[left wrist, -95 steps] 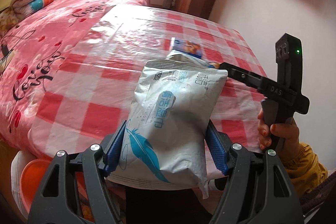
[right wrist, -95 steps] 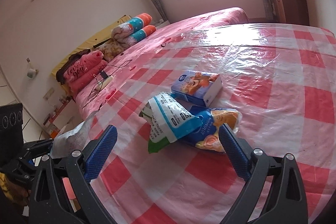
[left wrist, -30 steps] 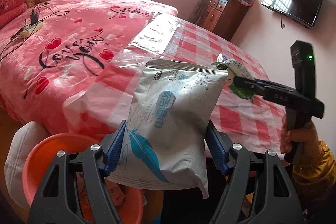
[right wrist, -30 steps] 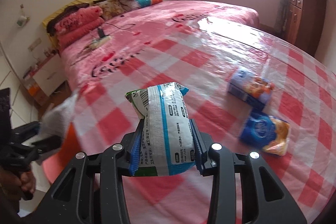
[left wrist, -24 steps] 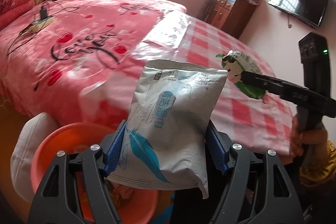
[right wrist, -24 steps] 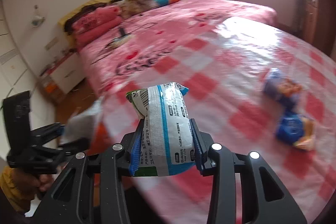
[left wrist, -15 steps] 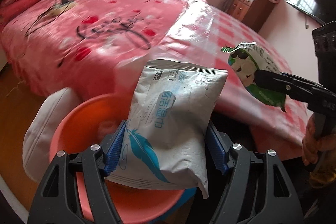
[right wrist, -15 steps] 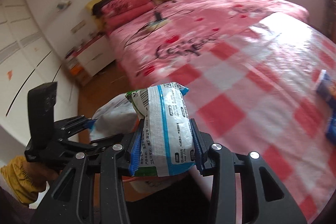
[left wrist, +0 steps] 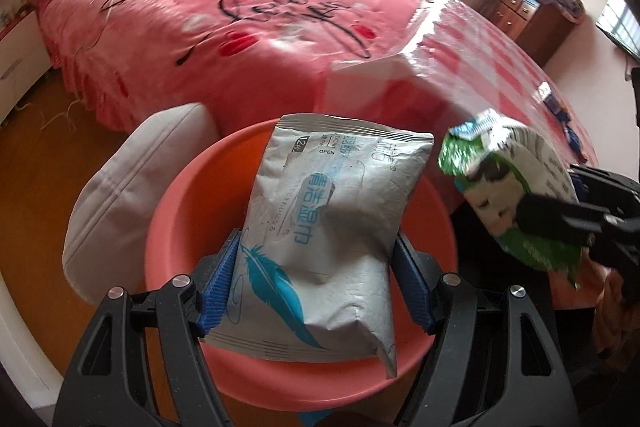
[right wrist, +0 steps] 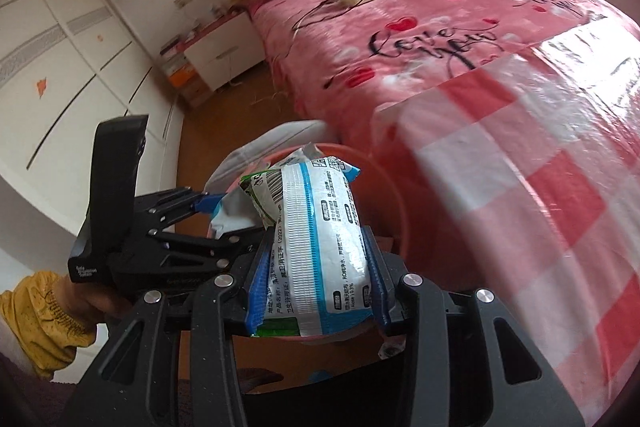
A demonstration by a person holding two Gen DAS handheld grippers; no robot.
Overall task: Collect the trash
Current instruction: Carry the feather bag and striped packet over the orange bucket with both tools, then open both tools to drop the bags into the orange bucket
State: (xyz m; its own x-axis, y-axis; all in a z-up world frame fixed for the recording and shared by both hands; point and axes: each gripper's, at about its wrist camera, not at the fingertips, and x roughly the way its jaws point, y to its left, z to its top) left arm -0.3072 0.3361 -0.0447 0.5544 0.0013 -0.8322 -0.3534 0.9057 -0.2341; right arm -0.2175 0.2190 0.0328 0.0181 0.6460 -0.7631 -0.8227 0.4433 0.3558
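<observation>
My left gripper [left wrist: 320, 267] is shut on a grey wet-wipes pack [left wrist: 324, 227] with a blue feather print and holds it over an orange basin [left wrist: 192, 211] on the floor. My right gripper [right wrist: 316, 255] is shut on a white, blue and green wipes packet [right wrist: 316, 227]. That packet also shows in the left wrist view [left wrist: 508, 195], beside the basin's right rim. In the right wrist view the basin's rim [right wrist: 384, 179] lies just behind the packet, and the left gripper [right wrist: 200, 211] shows to its left with the grey pack.
A grey cushion [left wrist: 124, 195] lies against the basin's left side. The pink bed [left wrist: 248, 15] with a checked plastic sheet [right wrist: 540, 163] stands behind the basin. More wrappers [left wrist: 560, 107] lie far right on the sheet. White cabinets [right wrist: 60, 27] line the left wall.
Both grippers have swung away from the bed and down towards the floor with their packs. The orange basin now sits directly under the grey pack, and the green packet has come close to its rim.
</observation>
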